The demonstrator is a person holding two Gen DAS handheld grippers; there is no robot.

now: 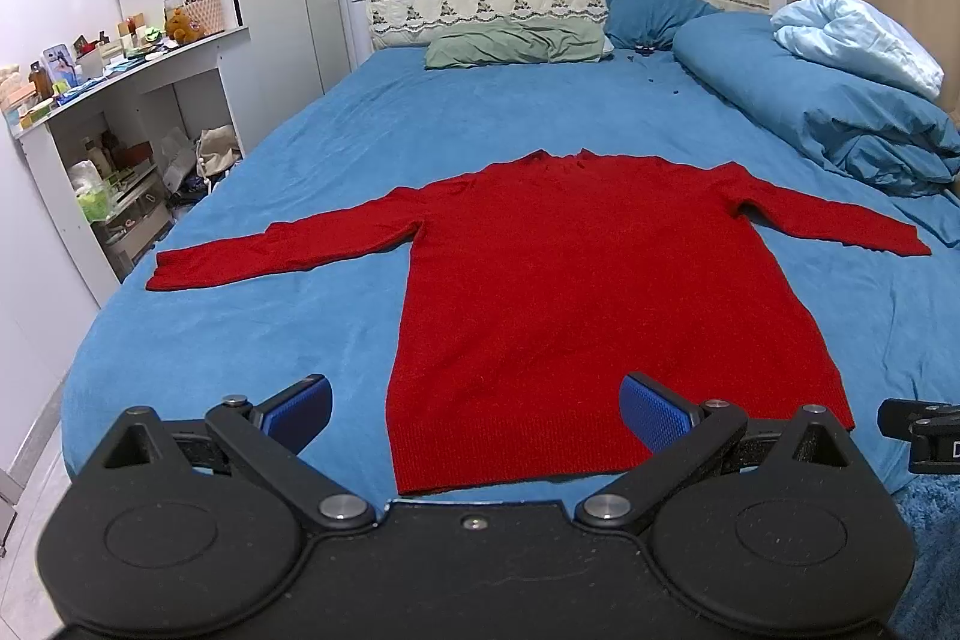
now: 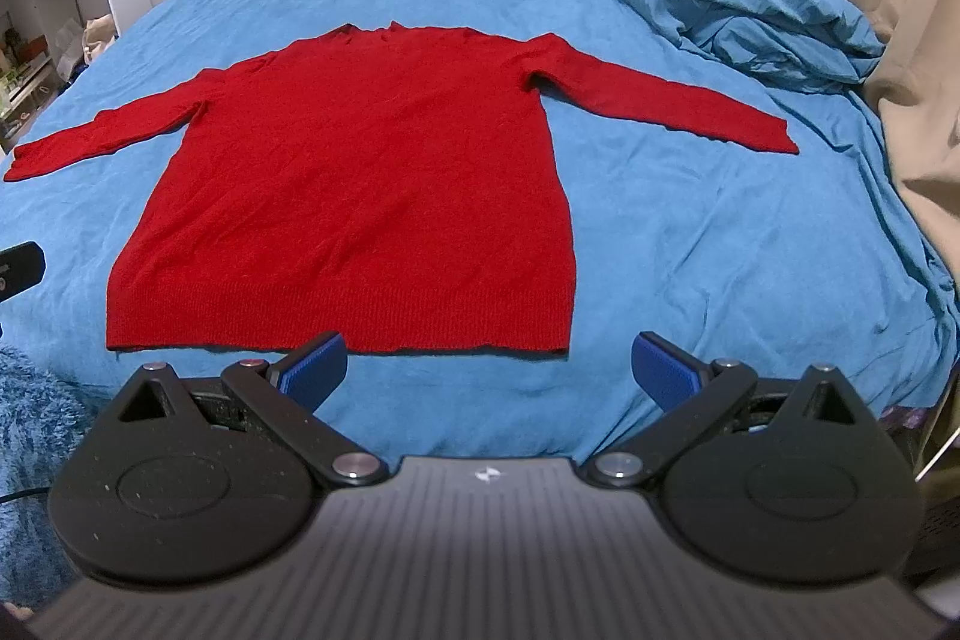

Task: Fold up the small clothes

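- Red knit sweater [image 1: 558,280] lies flat on the blue bed [image 1: 252,316], front down or up I cannot tell, with both sleeves spread out to the sides and the hem toward me.
- My left tongs [image 1: 477,409] hang above the hem, wide open and holding nothing; the hem's left corner is between the two blue pads.
- My right tongs [image 2: 489,370] are also wide open and empty, just before the hem, near its right corner.
- I judge that folding is not yet begun: no part of the sweater is turned over.
- For the next move I think each sleeve [image 2: 660,100] must be brought across the body, so the tongs must reach far forward to a cuff and pinch only the top of the soft knit, not the sheet under it.
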